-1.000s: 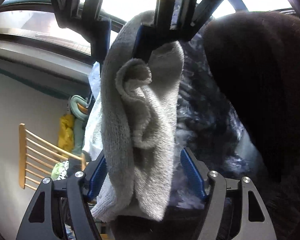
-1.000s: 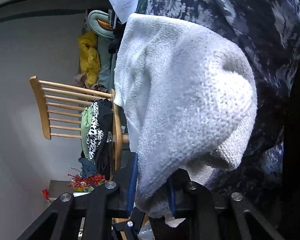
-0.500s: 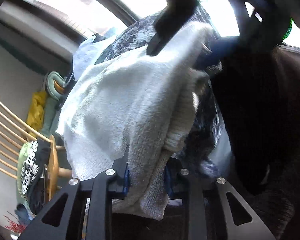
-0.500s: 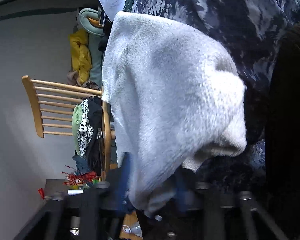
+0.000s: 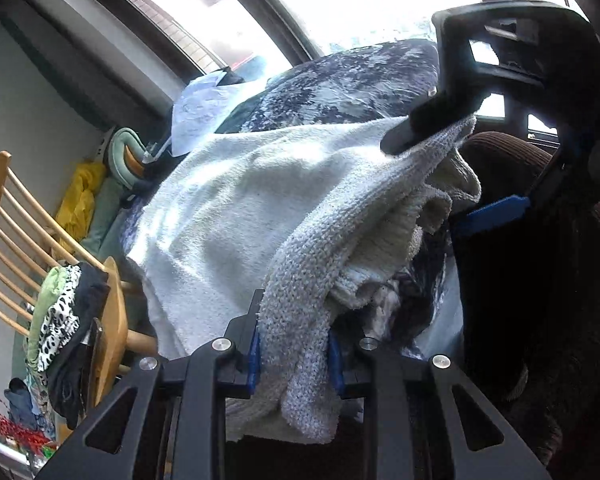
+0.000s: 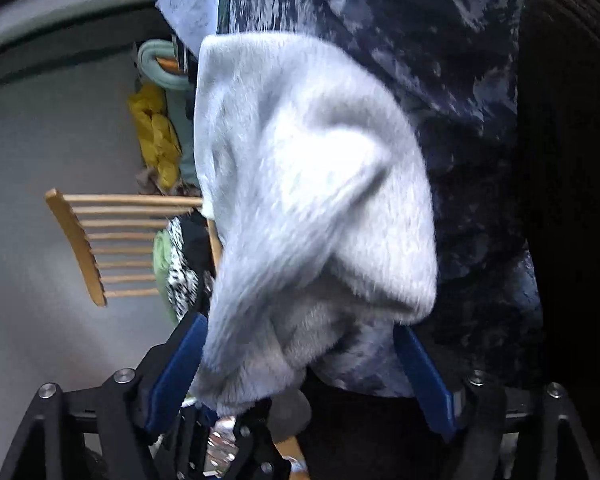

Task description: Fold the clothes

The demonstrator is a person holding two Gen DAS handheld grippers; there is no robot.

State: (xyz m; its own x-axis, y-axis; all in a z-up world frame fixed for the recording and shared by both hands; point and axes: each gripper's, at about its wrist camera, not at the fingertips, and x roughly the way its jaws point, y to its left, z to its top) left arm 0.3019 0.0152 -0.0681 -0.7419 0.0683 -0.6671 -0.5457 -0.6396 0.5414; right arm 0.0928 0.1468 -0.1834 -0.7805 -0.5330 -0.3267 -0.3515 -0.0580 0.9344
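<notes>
A wooden chair [image 5: 4,240] draped with clothes stands behind as the left gripper [image 5: 296,356] pinches a white sock [image 5: 260,208]; the right gripper [image 6: 300,368] is opening around it, pads clear.

A dark blue mottled blanket [image 5: 340,88] covers the soft, raised furniture under the window, though what lies beneath the blanket cannot be told. On it lie a pale sheet [image 5: 198,110] at its far left edge and a brown ribbed garment [image 5: 500,160] at the right, and a white knitted cloth [image 5: 260,208] is spread over its near part. To the left stands a wooden chair [image 5: 116,312] whose seat carries a pile of clothes [image 5: 66,332], green, black and black-and-white spotted, hanging over the edge.
</notes>
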